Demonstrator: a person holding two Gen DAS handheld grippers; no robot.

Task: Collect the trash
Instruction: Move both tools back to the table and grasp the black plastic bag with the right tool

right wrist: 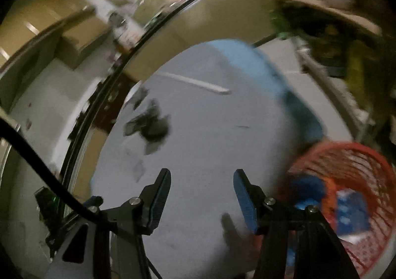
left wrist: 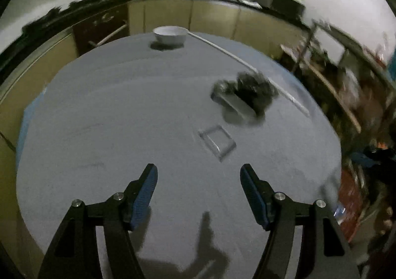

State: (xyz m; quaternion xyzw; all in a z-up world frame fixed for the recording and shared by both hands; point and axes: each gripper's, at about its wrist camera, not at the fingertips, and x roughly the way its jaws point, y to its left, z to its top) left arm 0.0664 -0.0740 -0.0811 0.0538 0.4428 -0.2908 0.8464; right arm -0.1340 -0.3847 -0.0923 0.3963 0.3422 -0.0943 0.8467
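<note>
Nearest in the left wrist view, the left gripper (left wrist: 198,181) hangs over the grey worktop (left wrist: 111,118) with its blue-padded fingers (left wrist: 146,195) spread apart and nothing between them; it is released. Just beyond, toward one o'clock, a clear square plastic piece (left wrist: 217,143) lies flat on the worktop. Farther along the same line sits a dark crumpled heap of trash (left wrist: 252,93), blurred, resting on or against a pale flat piece whose nature I cannot tell. A long thin white stick (left wrist: 235,56) runs past it from two o'clock up toward twelve. At the far edge, about twelve o'clock, stands a white bowl (left wrist: 169,35), and behind it the kitchen cabinets (left wrist: 212,19) curve across the background.

In the right wrist view, the right gripper (right wrist: 202,183) is likewise released, its fingers (right wrist: 158,202) parted over bare worktop (right wrist: 210,130) and holding nothing. Close at four o'clock, beside the worktop's edge, is a red mesh basket (right wrist: 358,167) with blue and patterned scraps inside, too smeared to name. Toward eleven o'clock the dark trash (right wrist: 151,125) lies on the worktop, well apart from the fingertips. Beyond it, near twelve o'clock, the white stick (right wrist: 198,83) crosses the surface. A black cable (right wrist: 37,155) sweeps in from nine o'clock.
</note>
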